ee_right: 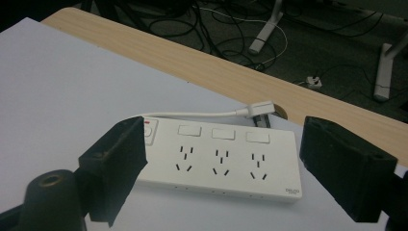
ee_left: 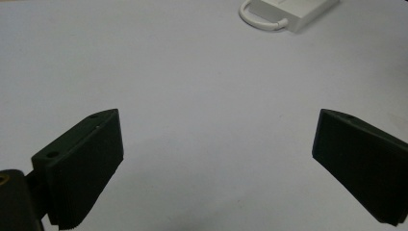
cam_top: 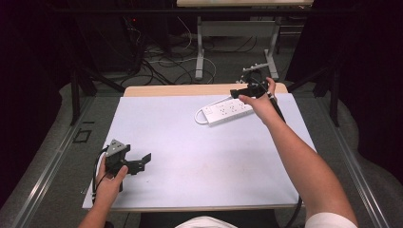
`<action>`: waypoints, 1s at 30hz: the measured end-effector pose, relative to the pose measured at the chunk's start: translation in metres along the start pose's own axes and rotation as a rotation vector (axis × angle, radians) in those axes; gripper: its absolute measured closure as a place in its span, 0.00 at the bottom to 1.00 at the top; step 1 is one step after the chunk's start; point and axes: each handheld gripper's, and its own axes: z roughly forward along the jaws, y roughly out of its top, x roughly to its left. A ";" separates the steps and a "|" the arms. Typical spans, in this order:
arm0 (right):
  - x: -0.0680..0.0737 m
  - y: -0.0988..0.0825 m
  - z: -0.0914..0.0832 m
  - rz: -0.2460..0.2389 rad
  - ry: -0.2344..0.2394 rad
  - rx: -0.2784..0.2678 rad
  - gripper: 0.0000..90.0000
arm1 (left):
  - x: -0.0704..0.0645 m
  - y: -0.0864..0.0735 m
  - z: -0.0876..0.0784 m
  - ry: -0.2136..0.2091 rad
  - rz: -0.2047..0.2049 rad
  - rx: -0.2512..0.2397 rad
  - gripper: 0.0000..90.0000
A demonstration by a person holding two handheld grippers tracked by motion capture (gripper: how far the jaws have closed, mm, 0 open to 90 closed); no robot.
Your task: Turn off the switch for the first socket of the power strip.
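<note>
Overhead, a white power strip (cam_top: 227, 111) lies at the far right of a white-covered table (cam_top: 190, 156). Just above it hovers the right gripper (ee_right: 221, 163), jaws spread wide and empty. Near the front left edge rests the left gripper (ee_left: 216, 163), likewise wide open, holding nothing.

Item before you: power strip (ee_right: 219, 161), white plastic, long flat rectangular body. It lies flat and face up on the pale sheet at the far right of your worktop (cam_top: 190, 156), set slightly askew to the far edge. Three socket groups run in a row, each with a white rocker switch above it; one more switch carries a red mark. Its white cord (ee_right: 192, 114) loops out of one end, and the plug (ee_right: 260, 109) rests by the wooden edge.
</note>
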 end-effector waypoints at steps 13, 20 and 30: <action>-0.001 -0.002 0.026 0.021 0.002 0.021 0.20 | 0.001 0.000 0.001 0.000 -0.003 0.005 0.04; 0.001 -0.005 0.042 0.030 -0.001 0.034 0.23 | 0.001 -0.001 0.001 0.000 -0.003 0.006 0.04; 0.001 -0.008 0.054 0.009 -0.016 0.038 0.27 | 0.001 -0.001 0.001 0.000 -0.003 0.005 0.04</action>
